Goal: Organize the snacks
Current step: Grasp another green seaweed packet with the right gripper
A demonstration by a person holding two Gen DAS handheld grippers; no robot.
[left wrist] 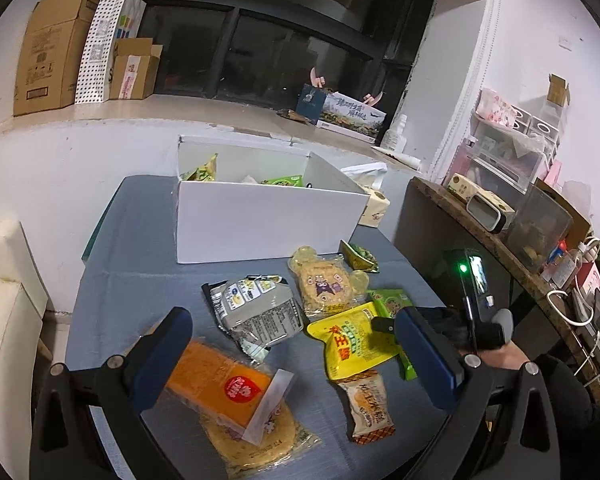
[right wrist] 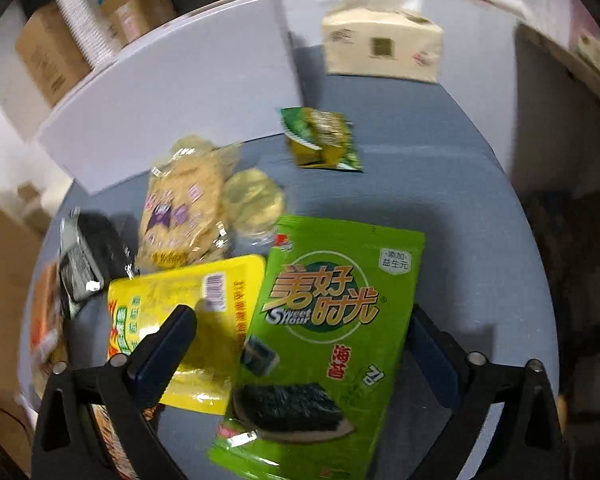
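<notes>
Partway through: the white cardboard box (left wrist: 260,216) at the back of the blue-grey tablecloth (left wrist: 140,280) already holds a few packets — I count about eight loose in front. My right gripper (right wrist: 300,344) stands spread astride the flat green seaweed pouch (right wrist: 324,340), not pinching. My left gripper (left wrist: 296,356) hangs wide apart above the orange carton (left wrist: 216,380), empty.
</notes>
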